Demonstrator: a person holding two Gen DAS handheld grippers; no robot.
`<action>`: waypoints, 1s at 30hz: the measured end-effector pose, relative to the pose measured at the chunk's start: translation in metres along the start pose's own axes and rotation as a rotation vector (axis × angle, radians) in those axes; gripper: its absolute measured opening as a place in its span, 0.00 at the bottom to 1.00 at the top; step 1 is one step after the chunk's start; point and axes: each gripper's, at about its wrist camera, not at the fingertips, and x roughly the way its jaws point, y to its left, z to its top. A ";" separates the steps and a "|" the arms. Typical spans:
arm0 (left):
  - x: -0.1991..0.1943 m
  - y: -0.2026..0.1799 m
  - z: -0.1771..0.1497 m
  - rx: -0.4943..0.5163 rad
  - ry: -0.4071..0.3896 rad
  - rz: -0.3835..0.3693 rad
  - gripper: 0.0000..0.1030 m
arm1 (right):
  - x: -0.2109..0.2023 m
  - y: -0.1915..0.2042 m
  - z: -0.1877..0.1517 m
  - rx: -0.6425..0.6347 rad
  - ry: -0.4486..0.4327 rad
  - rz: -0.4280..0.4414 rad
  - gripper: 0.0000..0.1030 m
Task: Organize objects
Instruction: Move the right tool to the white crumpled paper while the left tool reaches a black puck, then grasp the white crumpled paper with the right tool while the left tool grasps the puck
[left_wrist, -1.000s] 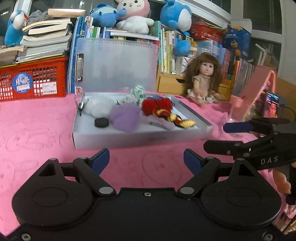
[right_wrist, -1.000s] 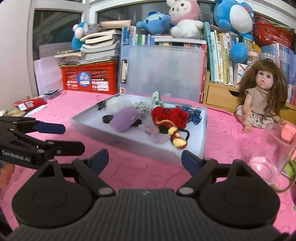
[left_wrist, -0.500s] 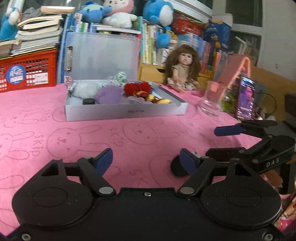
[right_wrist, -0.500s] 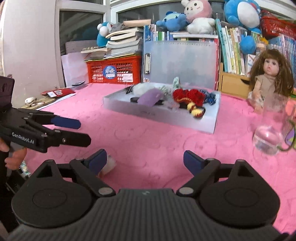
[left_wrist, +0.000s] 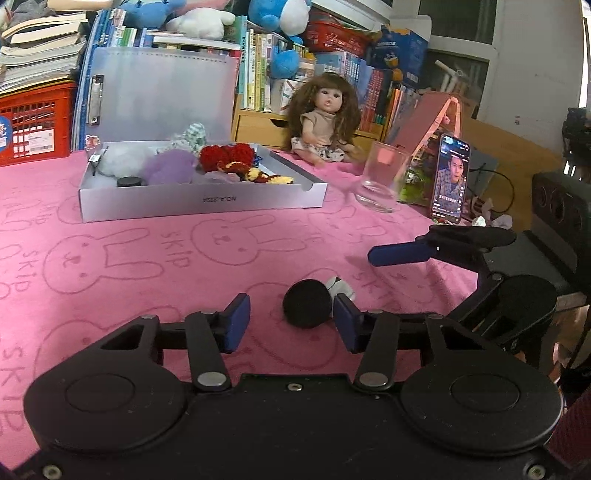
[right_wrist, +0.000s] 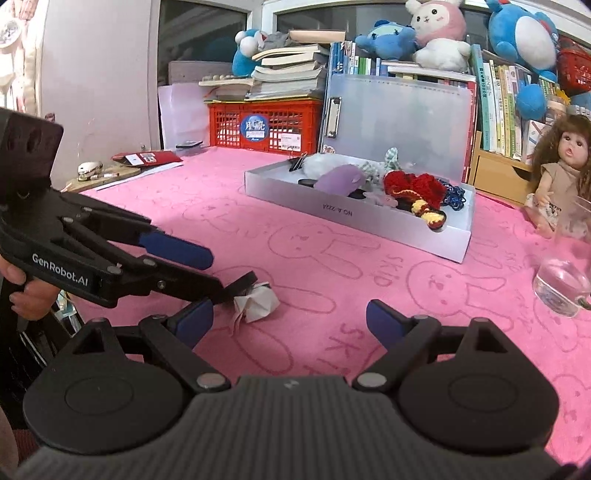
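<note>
A black round pad (left_wrist: 306, 303) lies on the pink cloth, with a crumpled white scrap (left_wrist: 341, 288) just behind it. My left gripper (left_wrist: 291, 321) straddles the pad and its jaws are closing. The right pad is at the pad's edge, and the left pad stands apart from it. In the right wrist view the left gripper (right_wrist: 229, 269) reaches in from the left, over the white scrap (right_wrist: 256, 301). My right gripper (right_wrist: 290, 321) is open with only cloth between its fingers. An open grey box (left_wrist: 203, 201) farther back holds plush and crochet items.
A drinking glass (left_wrist: 382, 177), a propped phone (left_wrist: 448, 181) and a doll (left_wrist: 325, 125) stand at the right of the box. Behind it are a red crate (left_wrist: 33, 122), books and plush toys. The table edge runs at the right, under the right gripper's finger (left_wrist: 400, 254).
Both grippers have drawn back from the grey box toward the near side of the cloth. The black pad and white scrap came into view, and the left jaws narrowed around the pad.
</note>
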 end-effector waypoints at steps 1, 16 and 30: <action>0.002 -0.001 0.001 0.000 0.001 -0.001 0.45 | 0.000 0.001 0.000 -0.002 0.003 -0.001 0.92; 0.015 -0.002 0.007 -0.050 -0.002 -0.059 0.29 | 0.004 0.005 -0.002 -0.015 0.013 0.011 0.92; 0.002 0.010 0.012 -0.051 -0.041 0.072 0.29 | -0.002 0.001 0.002 0.026 -0.038 -0.017 0.91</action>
